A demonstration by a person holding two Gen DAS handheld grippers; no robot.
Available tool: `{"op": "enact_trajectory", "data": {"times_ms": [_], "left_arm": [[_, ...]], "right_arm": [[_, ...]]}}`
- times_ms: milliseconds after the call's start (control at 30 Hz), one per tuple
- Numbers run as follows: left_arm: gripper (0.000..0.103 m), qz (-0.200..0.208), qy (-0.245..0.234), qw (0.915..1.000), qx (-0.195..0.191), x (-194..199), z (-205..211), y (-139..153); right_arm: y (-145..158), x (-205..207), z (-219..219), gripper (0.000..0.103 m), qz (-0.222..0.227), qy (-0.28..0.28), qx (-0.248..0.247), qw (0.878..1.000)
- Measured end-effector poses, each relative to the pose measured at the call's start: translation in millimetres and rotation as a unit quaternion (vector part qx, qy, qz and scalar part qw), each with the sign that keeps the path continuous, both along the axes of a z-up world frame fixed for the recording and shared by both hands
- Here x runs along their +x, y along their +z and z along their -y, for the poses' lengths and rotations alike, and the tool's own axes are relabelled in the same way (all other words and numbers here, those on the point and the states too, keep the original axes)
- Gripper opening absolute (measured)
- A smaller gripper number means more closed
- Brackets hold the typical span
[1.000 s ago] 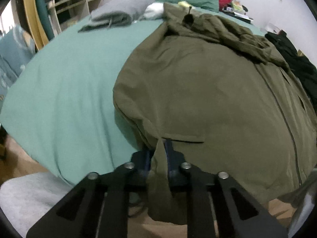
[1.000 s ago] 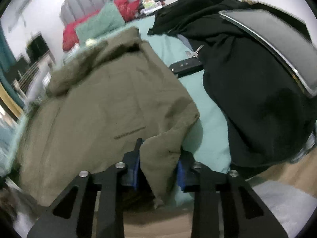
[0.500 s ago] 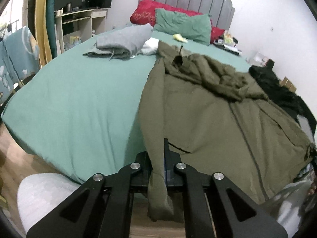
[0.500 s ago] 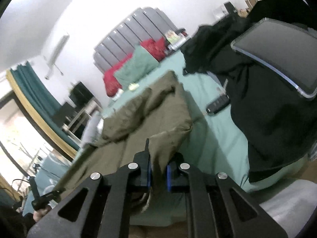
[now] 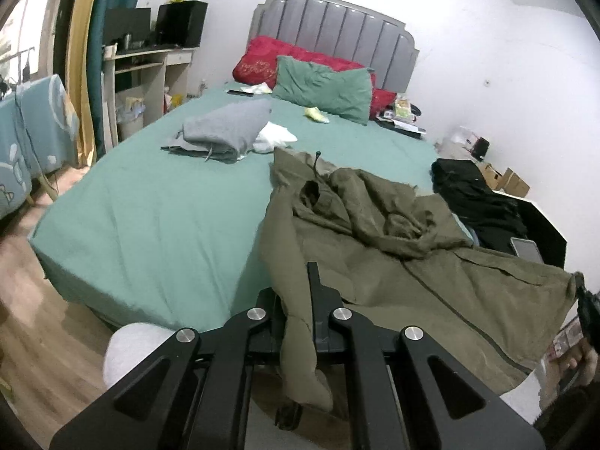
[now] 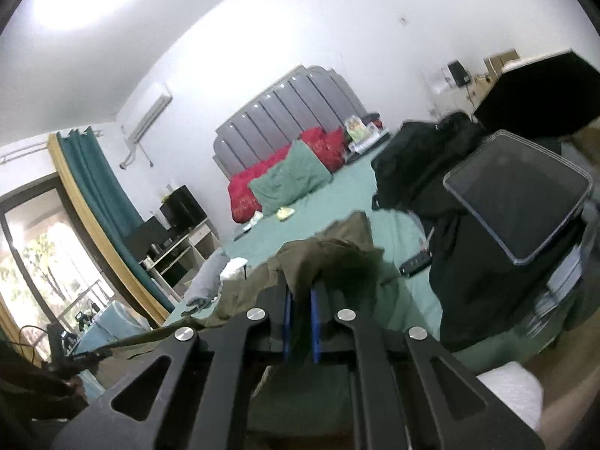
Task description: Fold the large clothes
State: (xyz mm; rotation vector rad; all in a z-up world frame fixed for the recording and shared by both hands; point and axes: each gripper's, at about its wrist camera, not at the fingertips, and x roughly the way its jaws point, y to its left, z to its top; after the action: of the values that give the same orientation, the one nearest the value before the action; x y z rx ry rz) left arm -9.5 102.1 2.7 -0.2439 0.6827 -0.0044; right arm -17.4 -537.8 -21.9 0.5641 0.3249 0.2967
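Note:
An olive green jacket (image 5: 393,262) lies spread on the teal bed (image 5: 150,206), its hood bunched toward the pillows. My left gripper (image 5: 297,288) is shut on the near left corner of the hem. A strip of fabric hangs down between its fingers. My right gripper (image 6: 300,288) is shut on the other hem corner of the jacket (image 6: 337,258), with cloth pinched between its blue pads. Both corners are held up off the bed's foot, and the hem stretches between them. In the left wrist view the far corner is pulled taut at the right edge.
A folded grey garment (image 5: 228,127) and a white cloth lie at the left of the bed, with green and red pillows (image 5: 322,88) at the headboard. Black clothes (image 6: 468,262) with a tablet (image 6: 521,191) on top crowd the right side. A desk (image 5: 150,63) stands left.
Both grippers have risen with the jacket's hem corners, lifting them clear of the bed's foot. Both views now tilt up toward the headboard.

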Motion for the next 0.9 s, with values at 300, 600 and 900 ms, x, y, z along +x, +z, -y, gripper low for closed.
{"op": "enact_trajectory", "data": {"times_ms": [300, 600, 900], "left_arm": [[0.007, 0.032, 0.012, 0.9990, -0.029, -30.5, -13.7, 46.8], [0.007, 0.073, 0.044, 0.9931, -0.080, 10.9, -27.7, 52.3], [0.007, 0.092, 0.042, 0.9866, -0.128, 122.9, -35.4, 25.5]], "right_arm": [[47.4, -27.1, -4.2, 0.008, 0.066, 0.007, -0.019, 0.998], [53.2, 6.1, -1.3, 0.008, 0.093, -0.005, -0.004, 0.996], [41.6, 95.3, 2.2, 0.008, 0.076, -0.039, -0.003, 0.996]]}}
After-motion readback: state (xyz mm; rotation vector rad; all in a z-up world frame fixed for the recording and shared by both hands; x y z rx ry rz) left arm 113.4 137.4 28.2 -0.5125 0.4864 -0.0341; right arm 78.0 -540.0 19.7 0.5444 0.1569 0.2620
